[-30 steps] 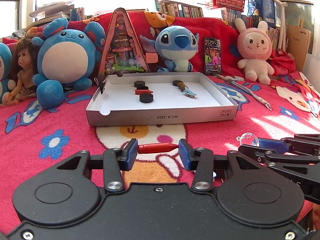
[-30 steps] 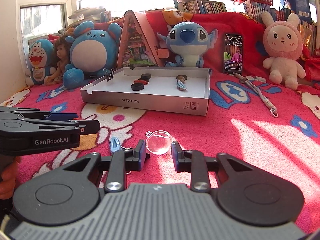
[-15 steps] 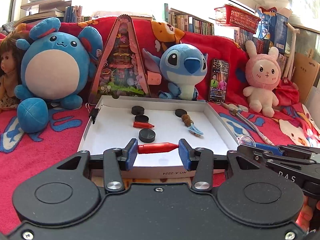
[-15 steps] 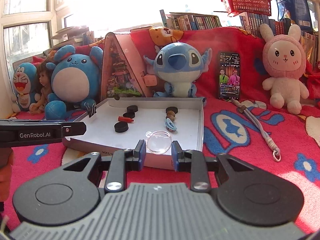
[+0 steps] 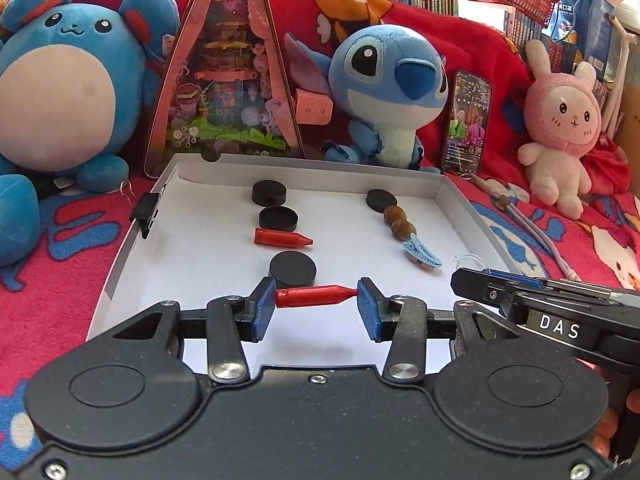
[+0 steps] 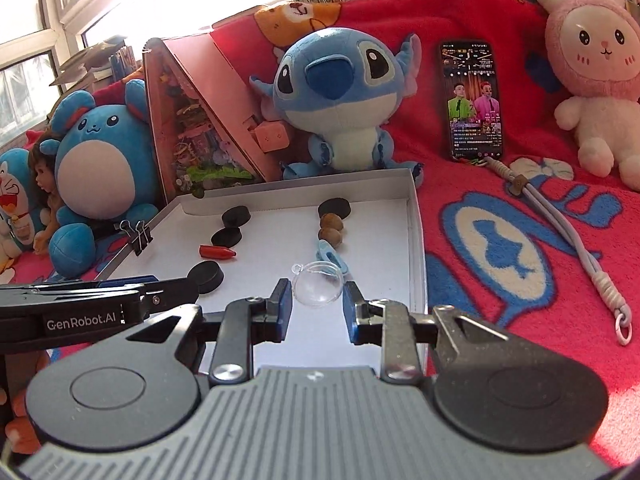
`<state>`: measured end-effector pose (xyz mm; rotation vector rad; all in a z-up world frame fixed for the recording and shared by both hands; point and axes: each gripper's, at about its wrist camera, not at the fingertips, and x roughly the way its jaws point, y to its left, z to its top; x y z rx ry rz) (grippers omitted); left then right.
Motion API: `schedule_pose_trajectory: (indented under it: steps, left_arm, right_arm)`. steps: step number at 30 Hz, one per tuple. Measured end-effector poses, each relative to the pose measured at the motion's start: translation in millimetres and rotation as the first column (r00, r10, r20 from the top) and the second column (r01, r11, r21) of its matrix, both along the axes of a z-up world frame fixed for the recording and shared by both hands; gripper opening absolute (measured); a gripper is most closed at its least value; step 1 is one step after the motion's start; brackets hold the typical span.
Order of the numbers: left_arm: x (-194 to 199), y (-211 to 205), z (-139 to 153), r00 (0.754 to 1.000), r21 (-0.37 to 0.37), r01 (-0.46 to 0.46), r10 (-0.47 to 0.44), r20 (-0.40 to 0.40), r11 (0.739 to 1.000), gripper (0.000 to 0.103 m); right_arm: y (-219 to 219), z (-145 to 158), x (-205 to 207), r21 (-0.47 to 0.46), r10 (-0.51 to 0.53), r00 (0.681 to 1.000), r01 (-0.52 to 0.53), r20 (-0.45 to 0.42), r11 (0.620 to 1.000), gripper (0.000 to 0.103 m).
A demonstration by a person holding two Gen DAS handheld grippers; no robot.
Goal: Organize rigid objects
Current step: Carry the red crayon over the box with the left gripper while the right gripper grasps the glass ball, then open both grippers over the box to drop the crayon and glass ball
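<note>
Currently the left gripper [image 5: 317, 305] is clamped endwise on a red crayon-shaped piece [image 5: 316, 296], one blue pad on its flat butt and the other on its pointed tip, so the piece spans the gap like an axle. It looks light and stiff, likely hard plastic or wax; held by the tip it could pivot or pop out, and a grip across the middle of the barrel would be steadier. It hangs over the near part of the white cardboard tray [image 5: 460, 208], just in front of a black disc [image 5: 293, 269].

The right gripper [image 6: 314, 306] pinches a clear plastic ball ornament [image 6: 318, 284] between its pads, small loop to the left. This one seems thin-walled, smooth and slippery, probably easy to crack, so light pressure across its widest part suits it. It too is above the tray, near the right wall, just short of a blue hair clip [image 6: 330, 256].

Further in lie a second red piece [image 5: 282, 238], two more discs in a column, and a line of brown nuts [image 5: 398, 220] below another disc.
</note>
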<state>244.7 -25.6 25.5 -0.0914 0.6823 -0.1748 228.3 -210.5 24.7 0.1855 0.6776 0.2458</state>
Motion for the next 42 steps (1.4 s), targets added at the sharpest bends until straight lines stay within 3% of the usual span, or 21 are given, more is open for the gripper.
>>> schedule_pose_trajectory:
  steps: [12,30,35,39,42]
  left_arm:
    - [12.4,-5.8,-12.9,1.0,0.043,-0.022,0.022,-0.002,0.999,0.043]
    - [15.3,-10.3,-18.5,0.999,0.095,-0.03,0.028,0.022,0.995,0.043]
    - [12.4,-10.2,-17.2,0.999,0.087,-0.034,0.032,0.026,0.996,0.043]
    - [4.6,-9.8,-11.0,0.999,0.086,-0.029,0.026,0.034,0.996,0.05]
    - [-4.1,-7.7,-4.3,0.998,0.091,-0.028,0.023,0.052,0.995,0.055]
  right_arm:
    - [15.5,-10.4,16.7,-0.084,0.005,1.0,-0.005,-0.008,0.996,0.033]
    - [23.5,-18.0,19.7,-0.11,0.014,1.0,-0.015,-0.016,0.994,0.033]
    - [22.4,-17.0,18.1,-0.1,0.011,1.0,-0.013,-0.015,0.995,0.036]
    - [21.6,-14.0,14.0,-0.094,0.019,1.0,-0.02,-0.007,0.995,0.054]
    - [23.8,-9.1,8.4,-0.117,0.028,1.0,-0.026,0.014,0.993,0.056]
